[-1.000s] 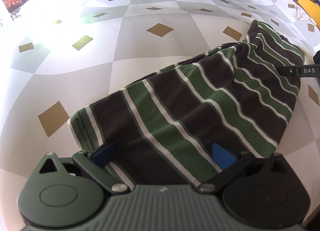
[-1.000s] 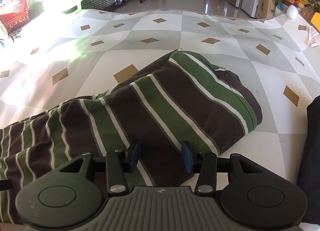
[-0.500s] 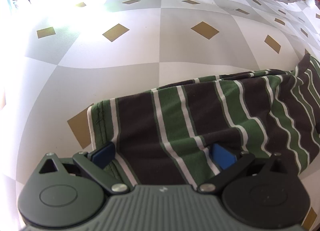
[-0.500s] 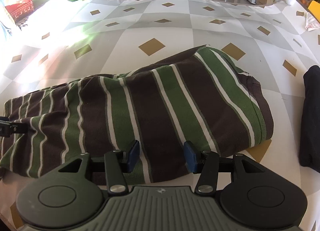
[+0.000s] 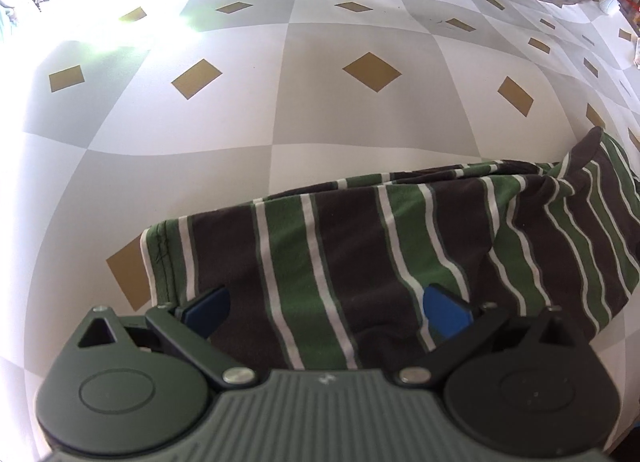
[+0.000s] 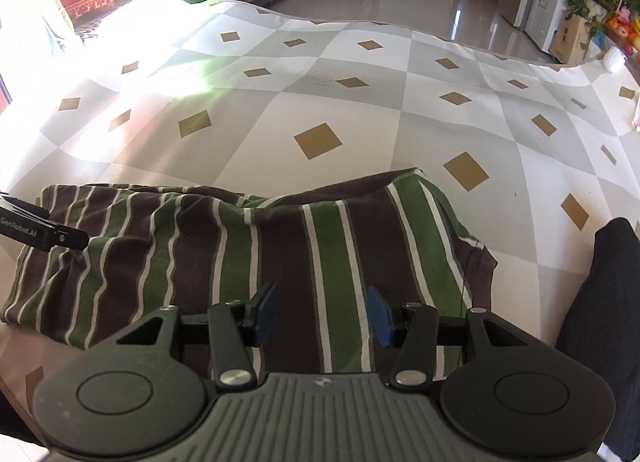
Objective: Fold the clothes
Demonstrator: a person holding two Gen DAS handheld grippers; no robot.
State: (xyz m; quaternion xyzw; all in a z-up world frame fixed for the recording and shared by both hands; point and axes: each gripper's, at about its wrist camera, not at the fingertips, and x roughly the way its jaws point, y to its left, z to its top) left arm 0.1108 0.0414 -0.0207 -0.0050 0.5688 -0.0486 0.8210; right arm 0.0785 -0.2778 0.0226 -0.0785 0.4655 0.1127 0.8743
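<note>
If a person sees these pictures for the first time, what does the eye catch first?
First comes the striped garment, green, brown and white, lying folded across the near part of the checked cloth with gold diamonds. Next, the blue pads of the left gripper stand wide apart just over it. A dark garment sits at the right edge of the right view.

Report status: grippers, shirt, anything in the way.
Left gripper open, right gripper open, both above striped shirt. Shirt lying bunched on checked cloth. Dark garment at right edge.
</note>
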